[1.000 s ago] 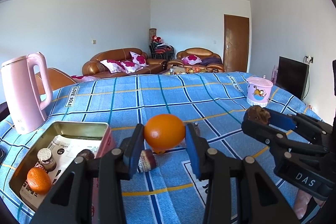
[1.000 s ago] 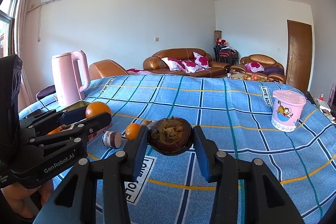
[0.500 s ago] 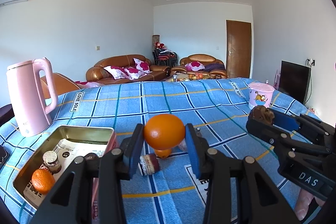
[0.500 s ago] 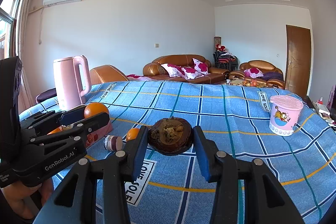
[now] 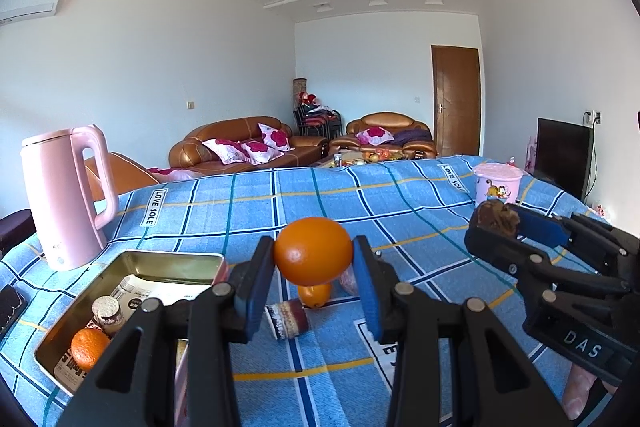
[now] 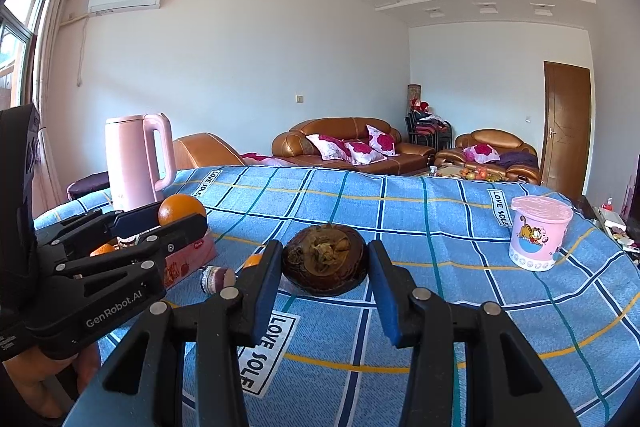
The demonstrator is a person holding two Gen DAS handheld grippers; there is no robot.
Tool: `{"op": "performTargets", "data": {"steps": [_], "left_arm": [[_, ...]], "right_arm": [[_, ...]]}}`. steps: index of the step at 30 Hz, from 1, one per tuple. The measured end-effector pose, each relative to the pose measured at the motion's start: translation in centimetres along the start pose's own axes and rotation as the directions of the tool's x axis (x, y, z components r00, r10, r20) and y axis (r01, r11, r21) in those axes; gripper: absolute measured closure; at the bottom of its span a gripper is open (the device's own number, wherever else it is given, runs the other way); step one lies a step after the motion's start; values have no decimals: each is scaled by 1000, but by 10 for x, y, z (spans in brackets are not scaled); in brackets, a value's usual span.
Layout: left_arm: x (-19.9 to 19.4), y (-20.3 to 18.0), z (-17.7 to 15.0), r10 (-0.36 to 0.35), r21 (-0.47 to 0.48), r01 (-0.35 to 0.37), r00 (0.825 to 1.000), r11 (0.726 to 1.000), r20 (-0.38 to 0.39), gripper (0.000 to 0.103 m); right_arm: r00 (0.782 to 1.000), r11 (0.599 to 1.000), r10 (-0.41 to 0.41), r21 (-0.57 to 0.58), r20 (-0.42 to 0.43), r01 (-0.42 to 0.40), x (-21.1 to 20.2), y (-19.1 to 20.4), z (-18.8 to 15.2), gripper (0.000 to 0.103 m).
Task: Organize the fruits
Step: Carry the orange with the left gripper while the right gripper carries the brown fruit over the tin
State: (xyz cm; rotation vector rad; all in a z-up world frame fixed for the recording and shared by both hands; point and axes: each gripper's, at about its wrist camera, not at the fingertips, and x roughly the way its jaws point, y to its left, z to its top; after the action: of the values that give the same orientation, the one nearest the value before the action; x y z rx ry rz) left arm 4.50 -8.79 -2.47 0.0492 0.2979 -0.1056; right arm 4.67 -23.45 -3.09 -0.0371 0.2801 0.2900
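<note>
A blue checked cloth covers the desk [image 5: 400, 211], soft and rumpled, so round fruit set on it could roll. The pink kettle [image 5: 64, 199] is smooth plastic. The shiny metal tin [image 5: 132, 263] holds a tangerine [image 5: 89, 347]. The left tongs [image 5: 313, 259] pinch a smooth orange [image 5: 313, 255] in the air just beside the tin; it may slip. The right tongs [image 6: 325, 263] pinch a rough, dark brown fruit [image 6: 325, 261] above the cloth.

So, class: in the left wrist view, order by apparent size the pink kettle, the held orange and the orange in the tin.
1. pink kettle
2. held orange, though nearness to the camera enlarges it
3. orange in the tin
</note>
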Motion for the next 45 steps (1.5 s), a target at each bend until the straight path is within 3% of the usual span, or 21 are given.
{"op": "performTargets", "data": {"steps": [17,45], "left_arm": [[-4,44,-1,87,-39,-89,995,995,-49,62],[-2,131,-8,227,-87,-242,962,966,-152,62]], "right_arm": [[992,992,110,-51,-54,-113,22,44,8,58],[954,944,273,-157,-122,-290,60,133,34,58]]}}
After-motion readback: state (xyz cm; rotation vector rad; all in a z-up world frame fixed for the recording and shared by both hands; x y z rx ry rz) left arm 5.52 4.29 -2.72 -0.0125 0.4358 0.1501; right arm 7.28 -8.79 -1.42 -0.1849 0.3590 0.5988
